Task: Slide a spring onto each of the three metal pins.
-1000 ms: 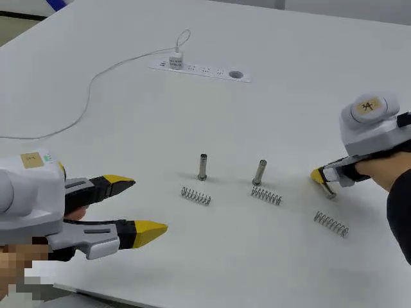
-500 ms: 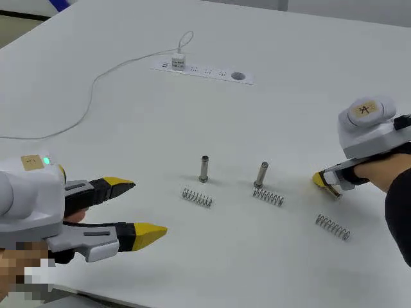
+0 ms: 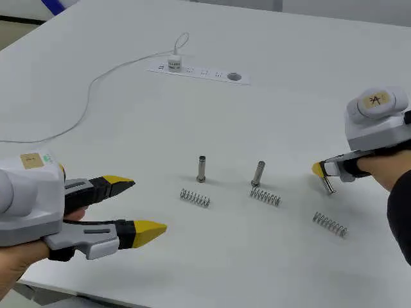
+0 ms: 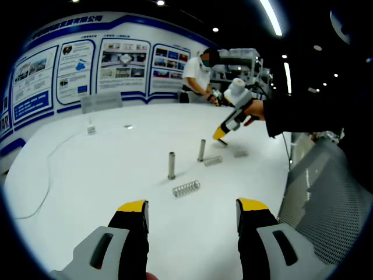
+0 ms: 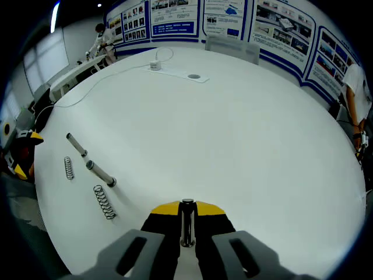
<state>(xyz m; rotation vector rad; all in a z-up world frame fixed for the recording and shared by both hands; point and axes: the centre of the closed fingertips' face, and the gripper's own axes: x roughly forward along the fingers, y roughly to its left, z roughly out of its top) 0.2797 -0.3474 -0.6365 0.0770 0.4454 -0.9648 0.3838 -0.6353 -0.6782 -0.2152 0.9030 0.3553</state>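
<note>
1. The white tabletop (image 3: 289, 115) is carrying all the parts. It looks smooth, so I judge that anything dropped on it could be rolling or skidding away.
2. The left gripper (image 3: 148, 204) is hovering low at the near left. Its jaws are spread wide and holding nothing, well apart from the pins. The left gripper view has it (image 4: 192, 205) pointing toward the left pin and left spring.
3. The right gripper (image 3: 321, 172) is working at the right side, with its jaws pinching shut on the third pin (image 3: 327, 185). That pin is slanting down out of the yellow tips toward the tabletop, and I cannot tell whether its lower end is touching. The right gripper view shows the pin (image 5: 186, 224) running along the narrow slot between the jaws. Because it is tilted, releasing it like this risks it tipping flat, and a loose pinch could let the smooth metal slip.
4. The power strip (image 3: 199, 70) and its cable (image 3: 90, 90) are lying at the far side, well apart from the work.
5. The left pin (image 3: 201, 168) and the middle pin (image 3: 258, 173) are standing upright near each other, both bare. They look slim and narrow-based, so a sideways nudge from a jaw could be knocking one over.
6. The left spring (image 3: 194, 197) and the middle spring (image 3: 265, 196) are lying flat just in front of those pins, and the right spring (image 3: 330, 224) is lying nearer the person, below the right gripper. None is threaded yet. A spring squeezed off-centre could be popping out or rolling off.
</note>
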